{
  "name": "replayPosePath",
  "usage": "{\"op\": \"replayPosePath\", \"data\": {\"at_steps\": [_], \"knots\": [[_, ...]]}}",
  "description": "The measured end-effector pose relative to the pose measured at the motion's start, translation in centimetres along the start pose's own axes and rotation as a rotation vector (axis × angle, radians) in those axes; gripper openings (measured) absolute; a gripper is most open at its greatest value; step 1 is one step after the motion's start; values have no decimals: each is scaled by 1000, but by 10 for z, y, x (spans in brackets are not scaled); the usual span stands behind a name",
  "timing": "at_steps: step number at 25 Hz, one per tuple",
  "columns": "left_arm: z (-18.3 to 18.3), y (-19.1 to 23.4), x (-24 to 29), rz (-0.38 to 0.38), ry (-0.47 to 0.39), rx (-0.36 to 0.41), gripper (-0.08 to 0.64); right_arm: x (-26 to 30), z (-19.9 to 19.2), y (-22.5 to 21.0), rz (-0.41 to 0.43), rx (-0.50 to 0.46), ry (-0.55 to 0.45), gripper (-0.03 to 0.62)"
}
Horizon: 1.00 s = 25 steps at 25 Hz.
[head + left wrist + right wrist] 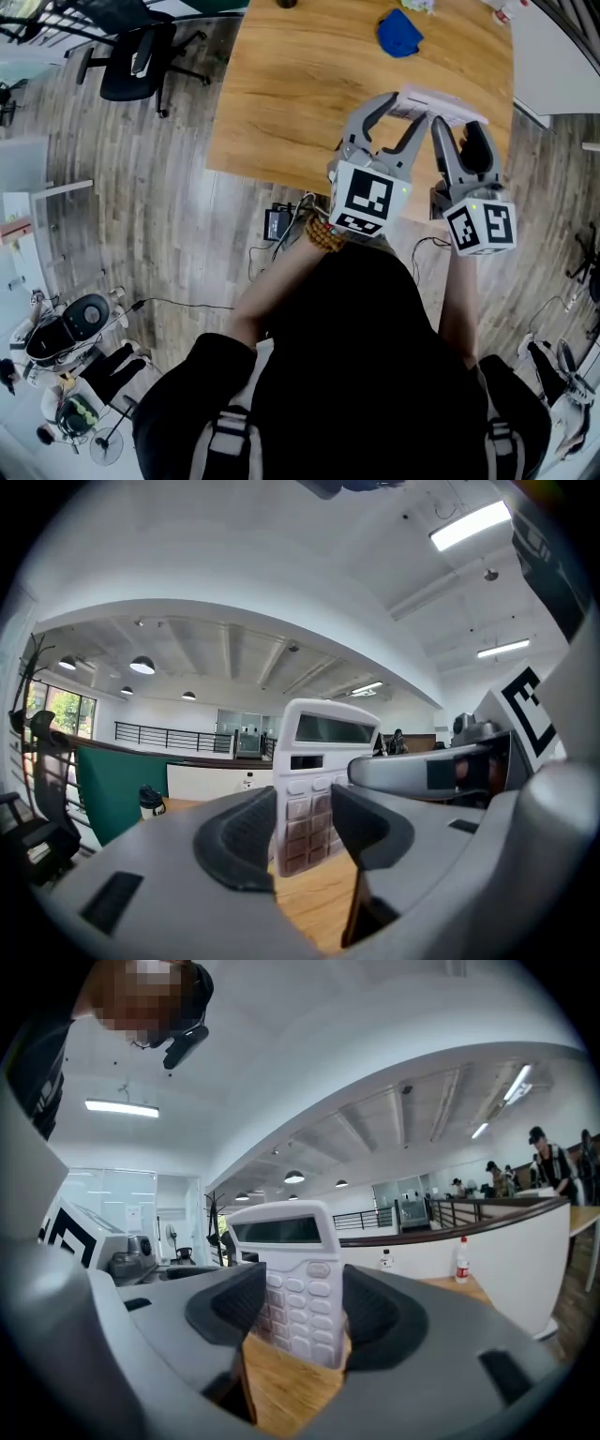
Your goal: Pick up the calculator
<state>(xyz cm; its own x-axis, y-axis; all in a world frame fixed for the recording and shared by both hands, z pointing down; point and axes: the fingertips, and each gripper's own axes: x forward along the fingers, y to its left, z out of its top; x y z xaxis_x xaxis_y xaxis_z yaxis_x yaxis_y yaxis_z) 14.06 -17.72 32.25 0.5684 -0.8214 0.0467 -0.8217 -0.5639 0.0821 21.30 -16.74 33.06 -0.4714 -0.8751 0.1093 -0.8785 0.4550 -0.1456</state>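
While the calculator (317, 754) stands upright, left claw (302, 832) and right claw (300, 1312) each clamp it, jaws held wide.

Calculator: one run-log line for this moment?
calculator: upright over table | left hand-held gripper: shut on calculator | right hand-held gripper: shut on calculator

The calculator (295, 1279) is white with grey keys. The table (300, 84) shows honey woodgrain, the cloth (398, 33) is blue, the plank floor (141, 234) grey-brown, the office chair (136, 61) black.
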Motion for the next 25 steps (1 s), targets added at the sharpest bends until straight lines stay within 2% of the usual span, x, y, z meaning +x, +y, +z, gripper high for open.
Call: {"op": "replayPosePath", "data": {"at_steps": [7, 13, 25], "knots": [[-15, -34, -2, 10, -3, 6, 212, -27, -15, -18, 13, -22, -2, 250], [-29, -55, -2, -14, 9, 21, 212, -48, -30, -27, -14, -40, 8, 249], [-49, -54, -14, 11, -31, 10, 212, -50, -50, -16, 10, -119, 25, 248]]}}
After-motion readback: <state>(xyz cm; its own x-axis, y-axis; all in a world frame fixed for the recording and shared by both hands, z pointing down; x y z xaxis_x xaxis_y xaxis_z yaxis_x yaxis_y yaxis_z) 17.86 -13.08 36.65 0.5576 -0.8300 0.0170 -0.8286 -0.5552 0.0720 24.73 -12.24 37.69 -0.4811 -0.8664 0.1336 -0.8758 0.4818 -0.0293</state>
